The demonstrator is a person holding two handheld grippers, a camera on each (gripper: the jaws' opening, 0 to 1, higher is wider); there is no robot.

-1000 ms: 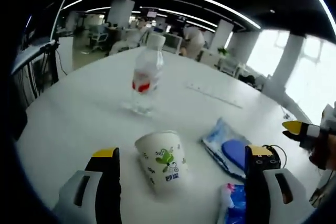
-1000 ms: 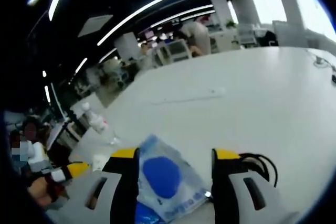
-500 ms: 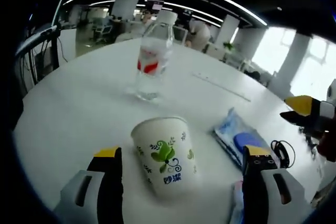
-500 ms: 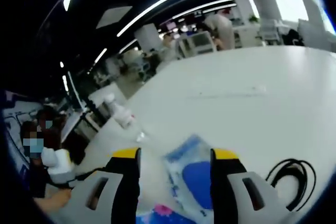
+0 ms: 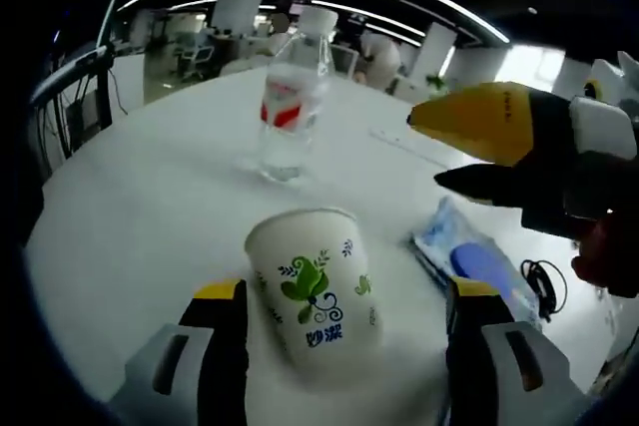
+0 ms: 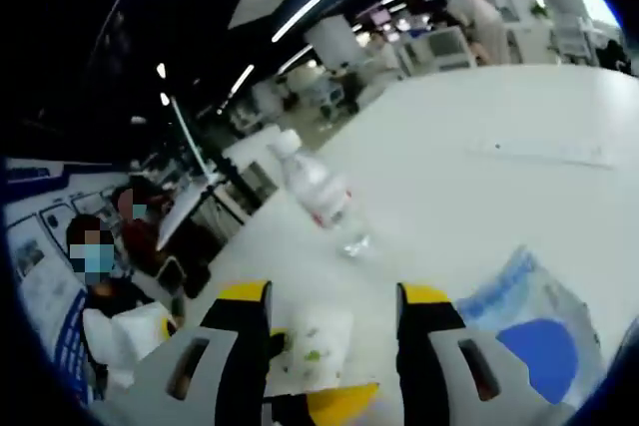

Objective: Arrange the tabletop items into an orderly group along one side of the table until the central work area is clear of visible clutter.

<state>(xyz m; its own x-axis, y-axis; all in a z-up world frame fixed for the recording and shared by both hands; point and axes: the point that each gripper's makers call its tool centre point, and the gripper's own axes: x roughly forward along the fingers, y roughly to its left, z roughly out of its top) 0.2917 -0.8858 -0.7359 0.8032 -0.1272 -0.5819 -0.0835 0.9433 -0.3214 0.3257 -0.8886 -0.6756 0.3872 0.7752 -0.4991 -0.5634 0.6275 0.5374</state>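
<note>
A white paper cup with a green leaf print stands between the jaws of my left gripper, which is open and not touching it. Behind the cup is a clear water bottle with a red label. A blue wipes pack lies to the right. My right gripper reaches in from the right above the pack, its jaws apart. In the right gripper view, my right gripper is open and holds nothing, above the cup, with the bottle beyond and the wipes pack at the right.
A black cable lies by the pack on the round white table. A thin white strip lies farther back. A person in a white sleeve is at the table's left edge. Office desks and chairs stand behind.
My left gripper has come closer around the cup, jaws slightly narrower. My right gripper has swung left from over the wipes pack towards the cup and bottle, and now looms large in the left gripper view.
</note>
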